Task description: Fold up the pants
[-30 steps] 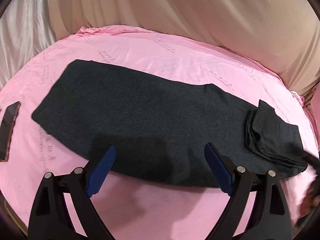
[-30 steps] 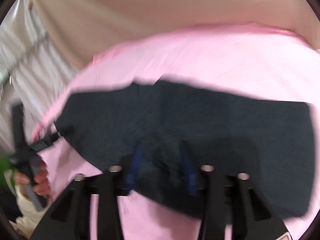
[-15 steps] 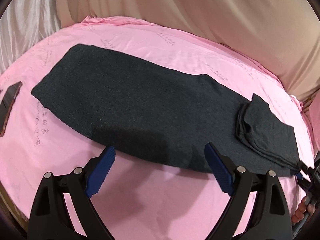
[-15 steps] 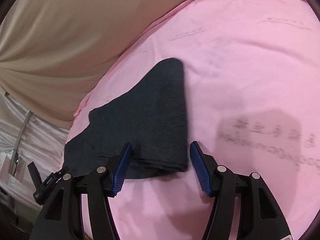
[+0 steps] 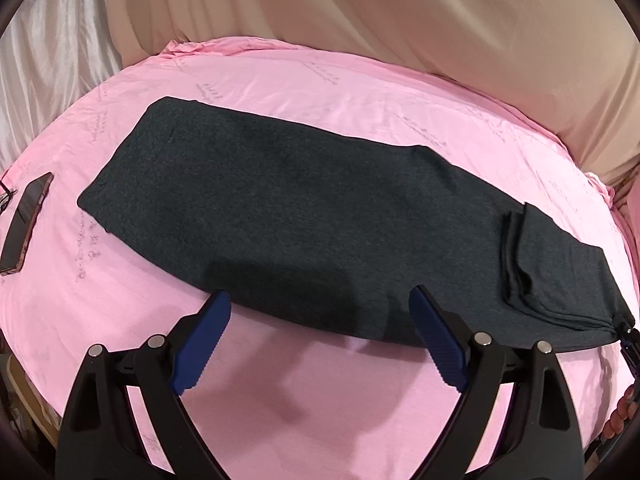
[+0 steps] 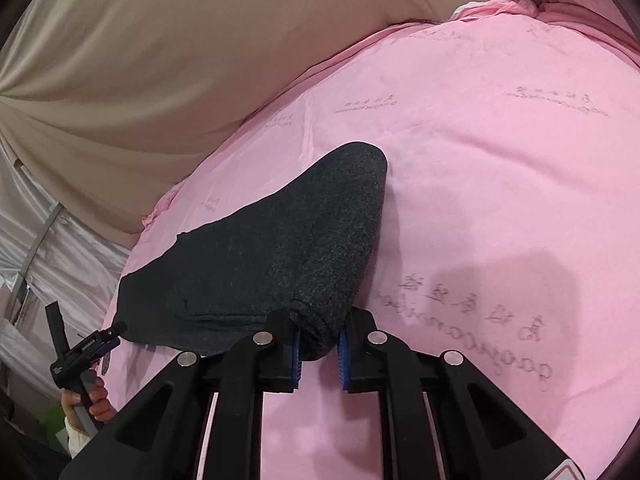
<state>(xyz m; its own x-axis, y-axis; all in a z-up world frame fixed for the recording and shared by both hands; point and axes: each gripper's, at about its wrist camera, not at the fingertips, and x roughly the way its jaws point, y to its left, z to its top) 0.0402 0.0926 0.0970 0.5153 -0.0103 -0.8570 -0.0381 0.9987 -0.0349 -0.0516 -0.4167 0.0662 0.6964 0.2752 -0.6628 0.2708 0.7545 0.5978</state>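
Dark grey pants (image 5: 312,224) lie flat as a long strip across the pink sheet (image 5: 320,380), with a folded-over end at the right (image 5: 560,268). My left gripper (image 5: 320,344) is open and empty, hovering just in front of the pants' near edge. My right gripper (image 6: 318,350) is shut on the near right end of the pants (image 6: 280,264), with the cloth bunched between its blue pads (image 6: 297,354). The right gripper also shows at the far right edge of the left wrist view (image 5: 626,332).
A phone (image 5: 26,222) lies on the sheet at the left. Beige drapes (image 5: 400,12) hang behind the bed and white drapes (image 5: 48,60) at the left. The left gripper and its hand show in the right wrist view (image 6: 86,354).
My right gripper has closed from open onto the end of the pants. My left gripper stayed open and shifted slightly towards the pants' near edge.
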